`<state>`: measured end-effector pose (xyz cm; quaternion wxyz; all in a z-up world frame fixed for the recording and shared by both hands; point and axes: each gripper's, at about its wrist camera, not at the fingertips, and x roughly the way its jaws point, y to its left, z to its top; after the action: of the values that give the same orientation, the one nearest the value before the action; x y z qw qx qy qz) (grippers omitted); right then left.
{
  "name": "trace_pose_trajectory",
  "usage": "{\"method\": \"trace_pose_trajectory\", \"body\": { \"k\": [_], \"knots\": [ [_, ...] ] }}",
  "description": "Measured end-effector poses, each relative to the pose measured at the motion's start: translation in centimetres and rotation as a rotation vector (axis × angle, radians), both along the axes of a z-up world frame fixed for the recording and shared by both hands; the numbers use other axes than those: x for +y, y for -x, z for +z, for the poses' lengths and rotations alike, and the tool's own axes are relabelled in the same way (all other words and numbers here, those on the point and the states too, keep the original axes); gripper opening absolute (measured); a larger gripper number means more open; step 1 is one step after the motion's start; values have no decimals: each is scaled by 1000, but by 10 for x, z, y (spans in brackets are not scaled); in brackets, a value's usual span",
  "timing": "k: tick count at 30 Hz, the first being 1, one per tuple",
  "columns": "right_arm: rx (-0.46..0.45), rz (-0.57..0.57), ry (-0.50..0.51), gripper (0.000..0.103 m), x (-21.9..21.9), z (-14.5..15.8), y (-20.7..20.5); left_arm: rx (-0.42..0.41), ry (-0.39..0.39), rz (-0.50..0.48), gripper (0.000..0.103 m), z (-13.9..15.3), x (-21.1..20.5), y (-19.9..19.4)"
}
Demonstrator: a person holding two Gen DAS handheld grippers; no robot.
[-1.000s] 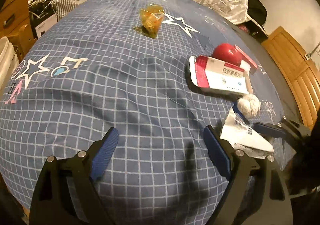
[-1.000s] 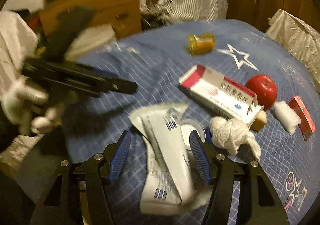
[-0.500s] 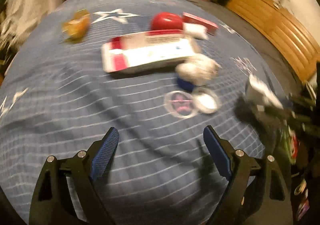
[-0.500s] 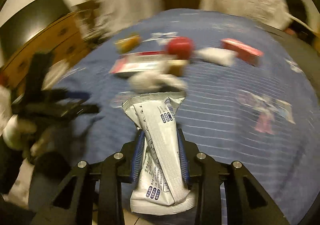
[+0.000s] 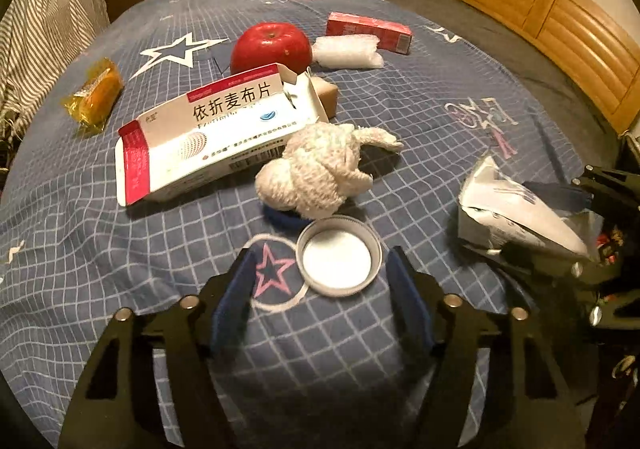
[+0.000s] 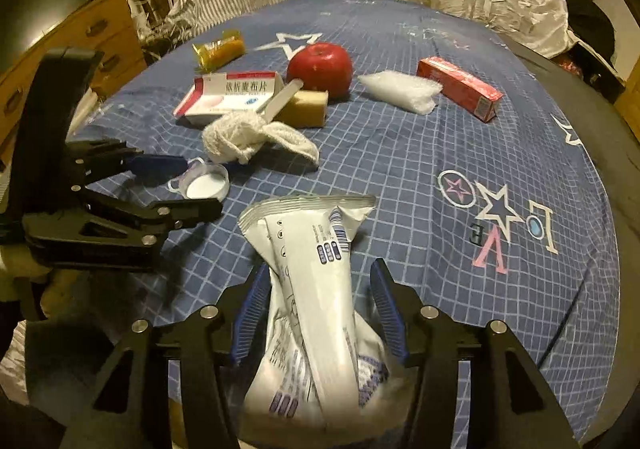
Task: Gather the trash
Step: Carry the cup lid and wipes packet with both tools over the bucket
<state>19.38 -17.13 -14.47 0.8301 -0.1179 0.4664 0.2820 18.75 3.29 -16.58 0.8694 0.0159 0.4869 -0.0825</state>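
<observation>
Both grippers now sit lower: left gripper (image 5: pixel 320 281) closing around the light, rigid cap (image 5: pixel 339 256) (grip its rim), right gripper (image 6: pixel 318 309) opening off the crinkly wrapper (image 6: pixel 316 289).

Small print on the white medicine box (image 5: pixel 208 137) is too tiny to read in either view. A blue thing (image 5: pixel 282 218) pokes out from under the knotted white rag (image 5: pixel 316 173), mostly hidden, can't tell what it is. The white wrapper (image 6: pixel 316 297) runs off the bottom edge in the right wrist view, and its lettering's blurry. The tan block (image 5: pixel 326 93) sits half behind the box flap.
</observation>
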Motion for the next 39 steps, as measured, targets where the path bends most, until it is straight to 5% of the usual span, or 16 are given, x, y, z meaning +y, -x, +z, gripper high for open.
{"method": "trace_pose_trajectory", "body": {
  "k": [7,15,28,39],
  "knots": [
    [-86,-49,8,43,9,-13,11,-68,-62,33,38,-1,-7,11],
    [-190,-167,-154,37,-10,11,24,-174,-67,86,38,21,0,38],
    [-463,-246,-325,38,9,101,46,-474,-4,270,38,123,46,81],
    [-522,-222,-334,38,33,135,55,-523,6,285,38,141,53,92]
  ]
}}
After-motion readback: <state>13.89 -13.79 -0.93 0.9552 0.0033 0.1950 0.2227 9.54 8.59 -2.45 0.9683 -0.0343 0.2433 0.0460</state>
